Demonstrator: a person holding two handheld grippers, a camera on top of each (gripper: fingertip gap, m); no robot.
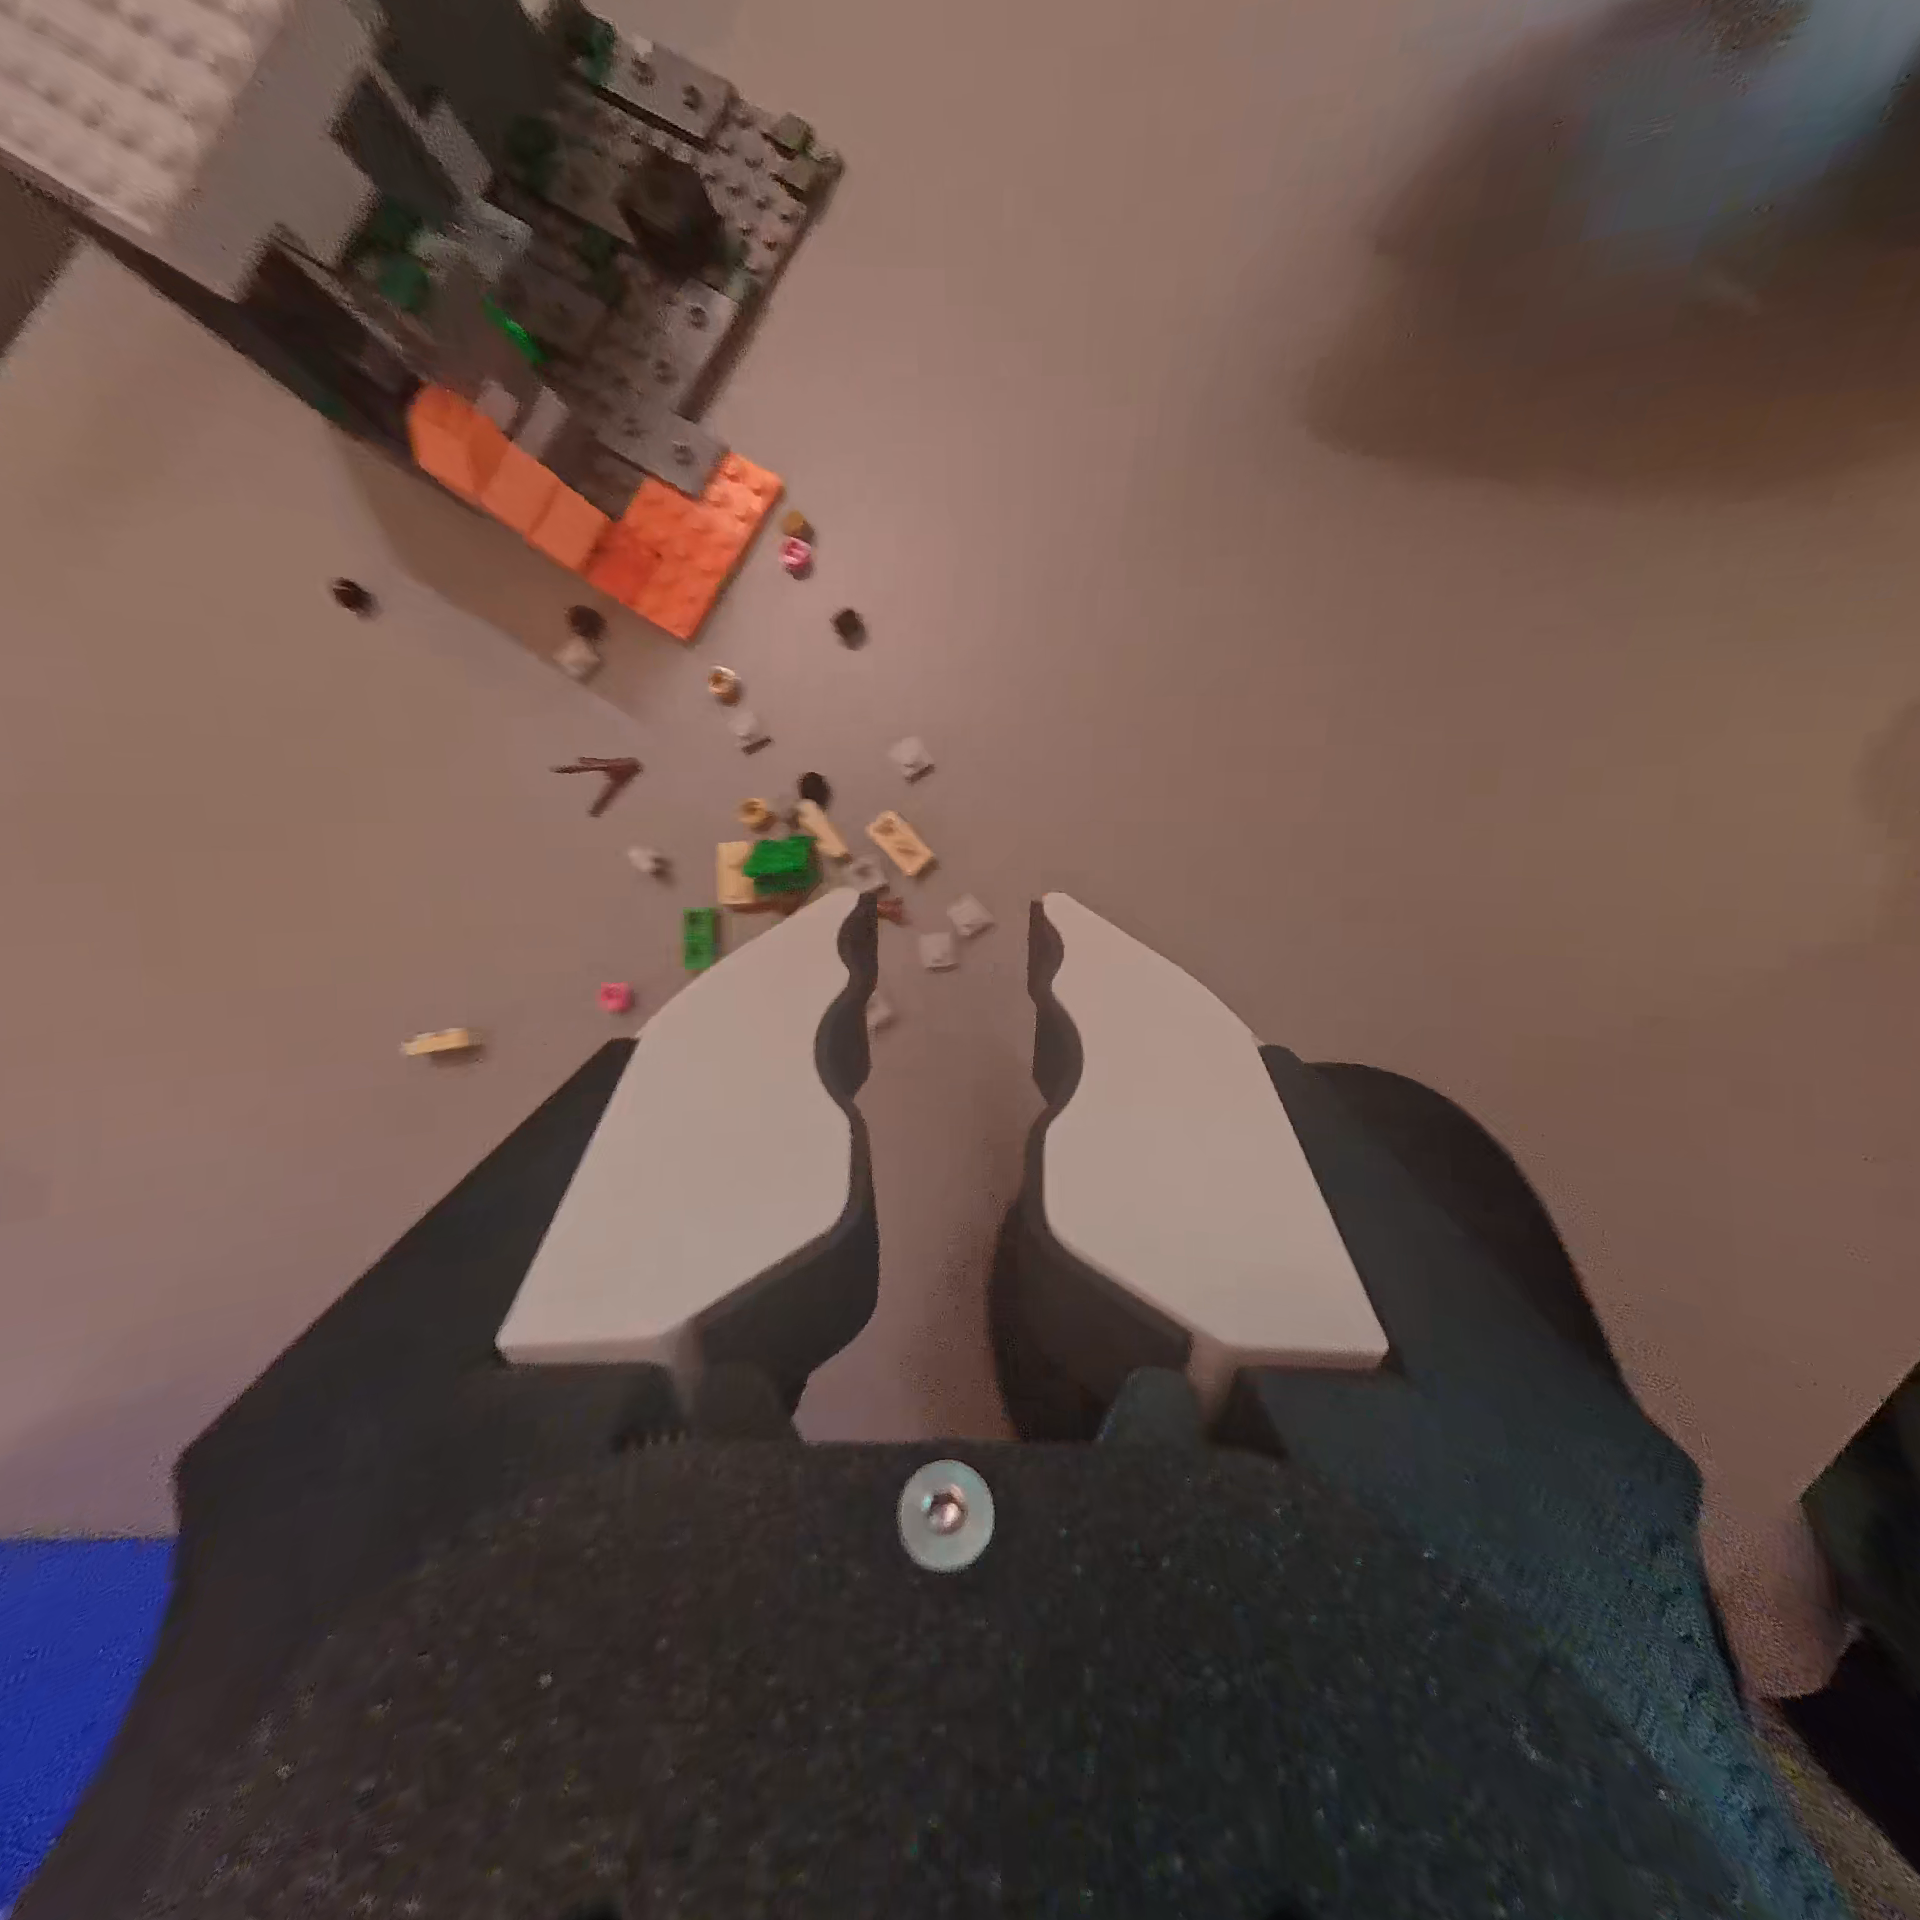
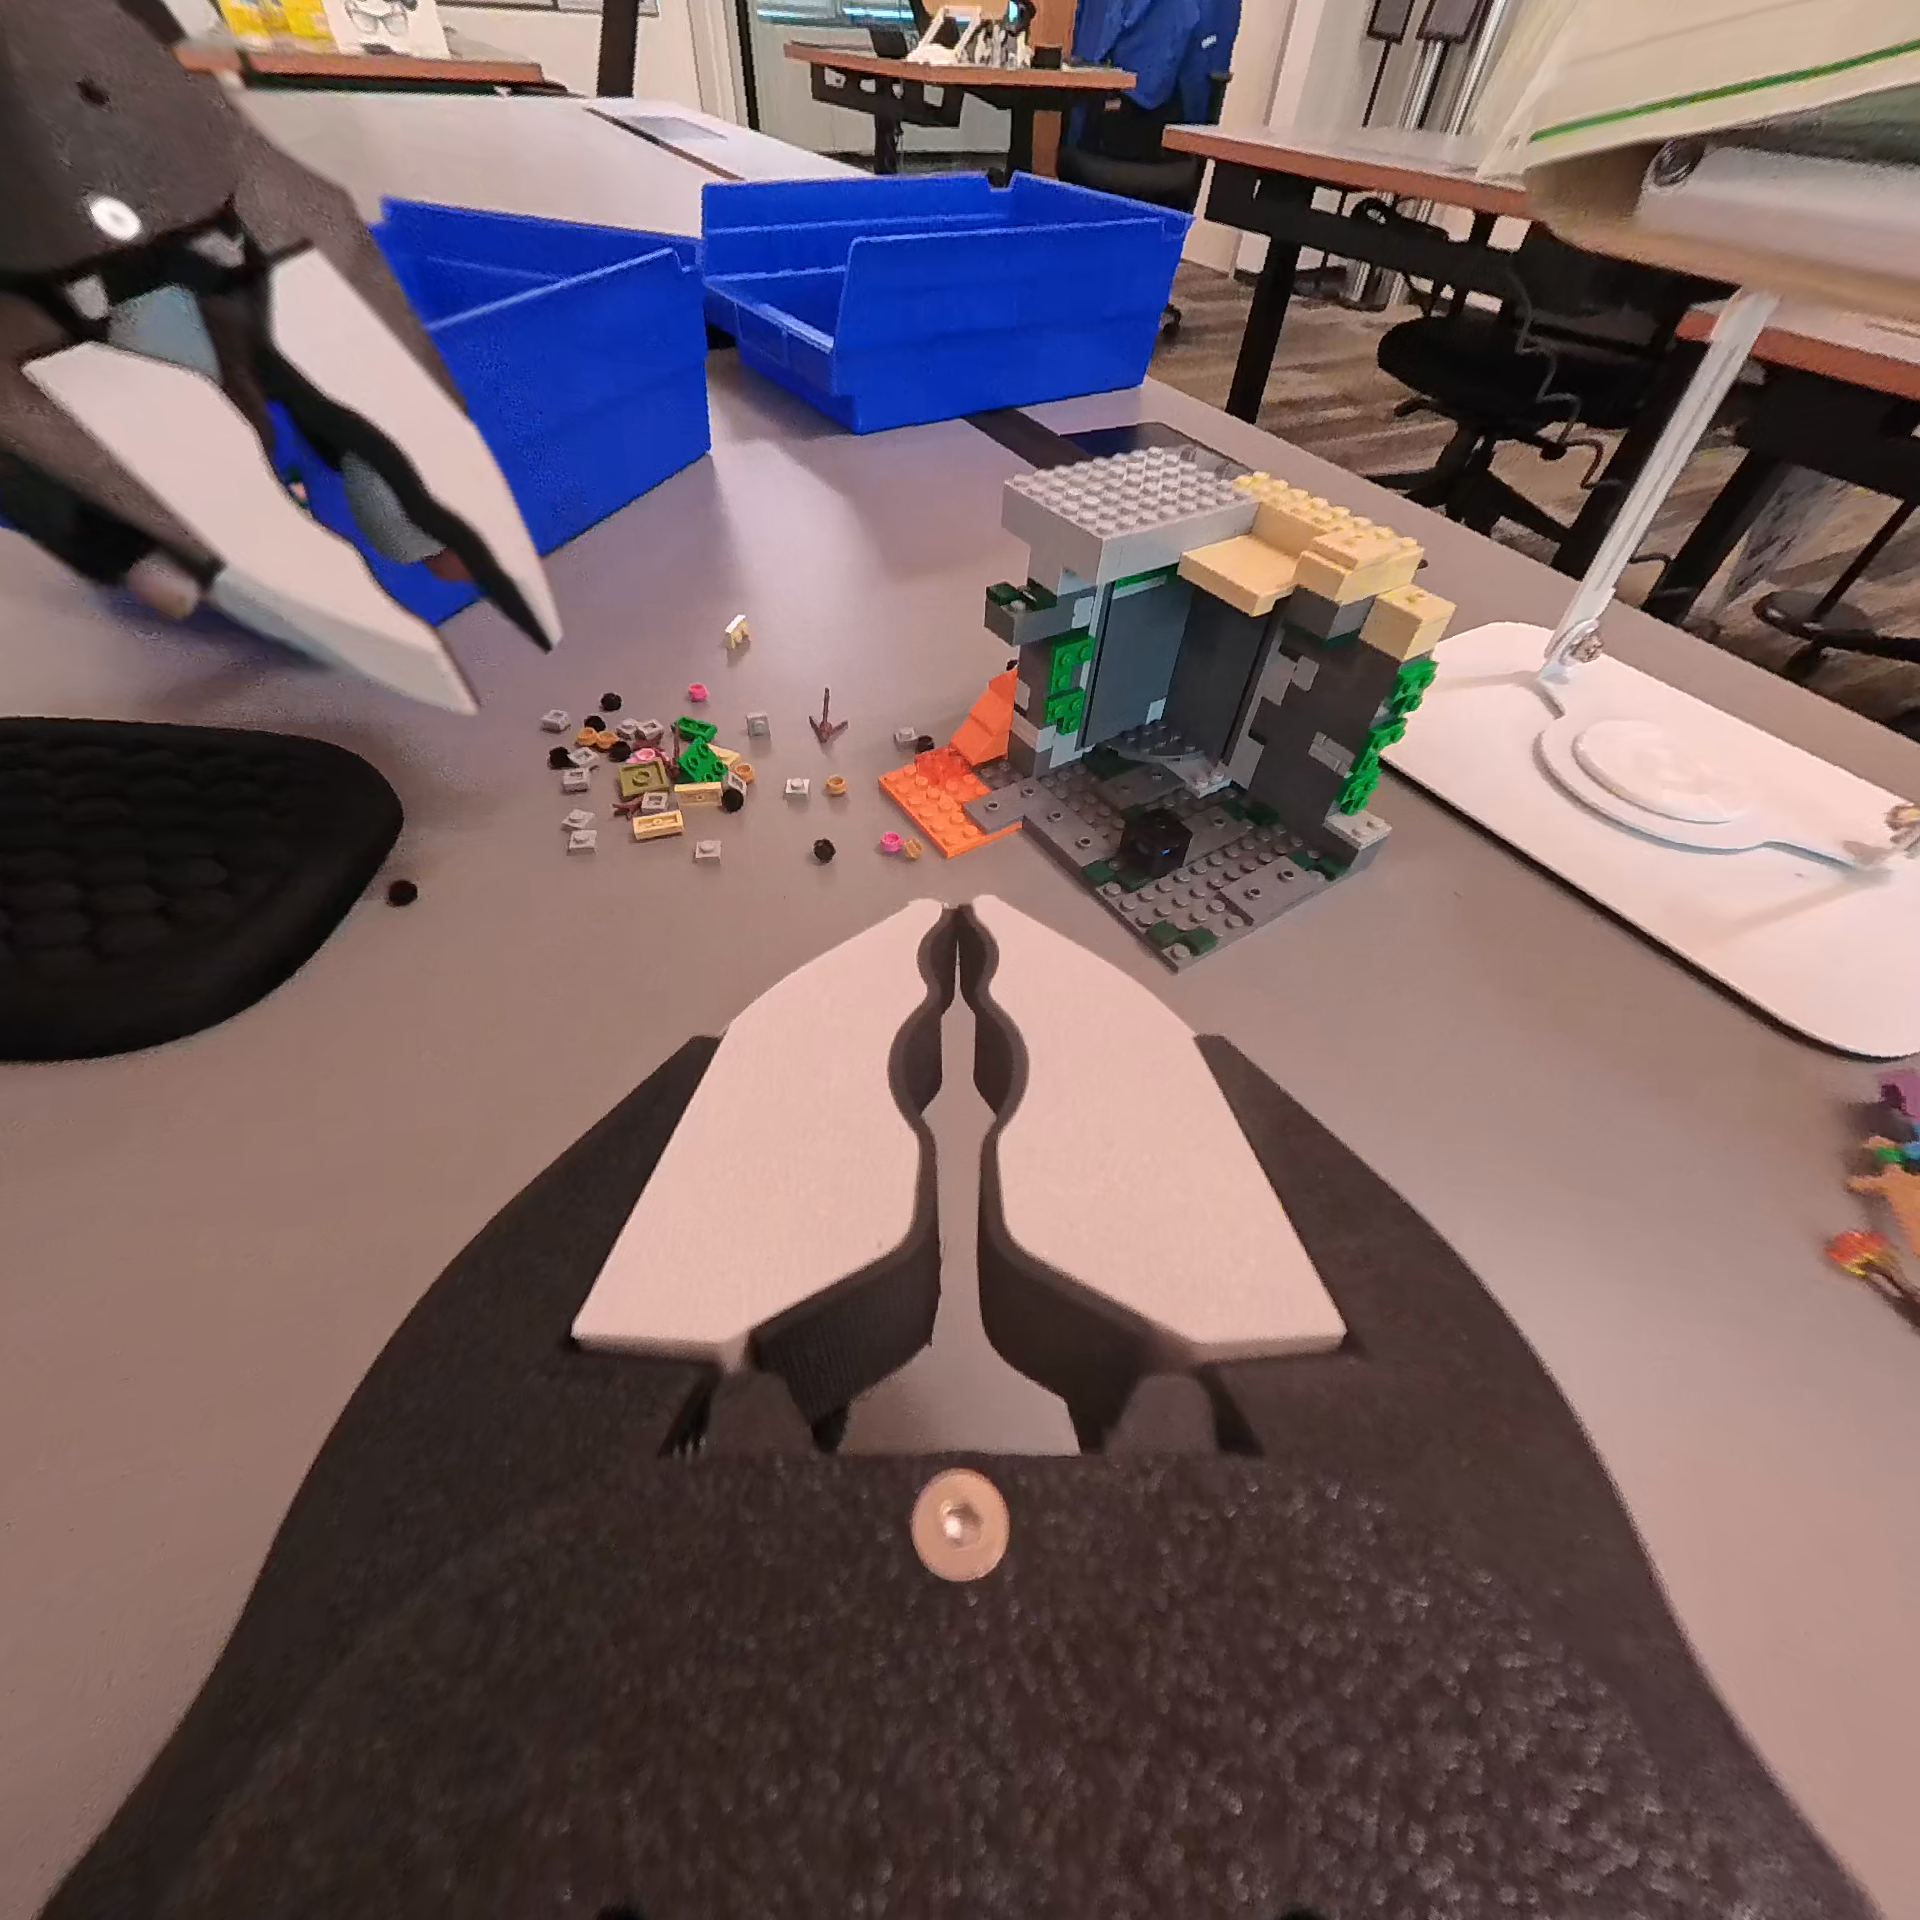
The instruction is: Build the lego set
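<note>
Two hand-held grippers | left [image 1: 951, 914] apart above loose bricks [image 1: 774, 862] | right [image 2: 958, 912] together, bare

Motion-blurred brick model [image 1: 499, 260], its top cut by the frame edge

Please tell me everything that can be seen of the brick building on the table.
The brick building stands upright on the grey table, made of studded plastic bricks. It has dark grey walls, a light grey roof with tan bricks, green pieces on its corners, a grey studded baseplate and an orange plate at its front left. A small black cube sits on the base. Neither gripper touches it.
</note>
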